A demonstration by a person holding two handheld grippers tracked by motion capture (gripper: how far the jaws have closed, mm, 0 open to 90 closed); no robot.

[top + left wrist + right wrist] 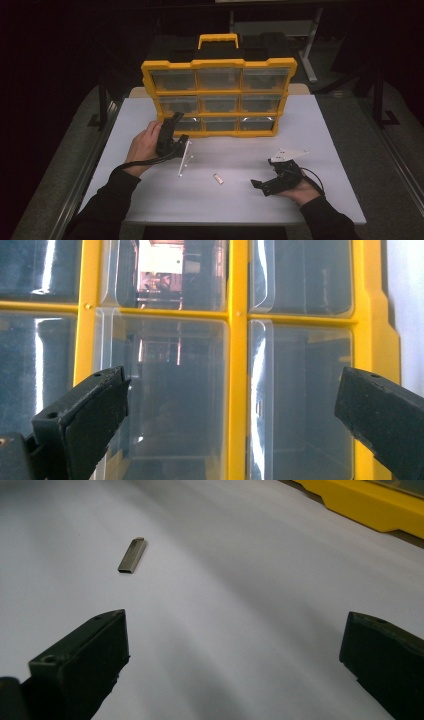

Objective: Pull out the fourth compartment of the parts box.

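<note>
Yellow organizer [218,96] stands upright at the table's [150,200] far edge. At its lower left drawer [165,400], the left gripper [170,131] hovers close with jaws spread. A small metal USB stick [217,178] lies mid-table. Near right, the right gripper [265,184] rests low, jaws spread, empty.

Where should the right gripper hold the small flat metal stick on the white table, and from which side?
Probably from above, across its two long edges near the middle: the small flat silver metal stick lies flat and alone on the white table. The right gripper has its jaws open wide.
</note>
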